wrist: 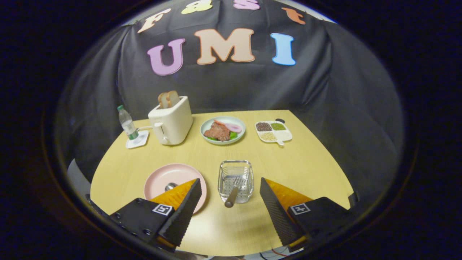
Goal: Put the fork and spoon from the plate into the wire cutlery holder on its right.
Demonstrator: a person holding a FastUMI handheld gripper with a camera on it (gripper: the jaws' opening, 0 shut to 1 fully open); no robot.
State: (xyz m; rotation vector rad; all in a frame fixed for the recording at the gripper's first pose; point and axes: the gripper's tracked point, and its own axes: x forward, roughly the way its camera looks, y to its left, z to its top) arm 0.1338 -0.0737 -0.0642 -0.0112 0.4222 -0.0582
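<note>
My gripper (230, 196) hangs above the near half of a pale wood-grain table (310, 166), its two wedge-shaped fingers spread wide with nothing between them but bare tabletop; their inner faces carry a fine ribbed texture. Between the fingertips and just ahead of them stands the wire cutlery holder (235, 180), a small rectangular basket of thin bright metal rods with rounded corners and a perforated floor. The fork (234, 190) already lies inside it, tines resting on the basket floor and the smooth rounded handle tilted out over the near rim toward me. To the holder's left sits the plate (169, 178), round, matte pink and shallow-rimmed, its near edge partly hidden behind my left finger. The spoon (170, 186) rests on this plate; I can see its shiny metal bowl just beyond that fingertip, the handle being covered. Along the far side of the table, well apart from my fingers, stand a clear plastic bottle (127, 124) on a square white coaster (137, 140), a cream boxy toaster (171, 121) with two bread slices rising from its slots, a pale round dish of food (222, 130), and a white divided tray (273, 131) holding grains in separate compartments.
</note>
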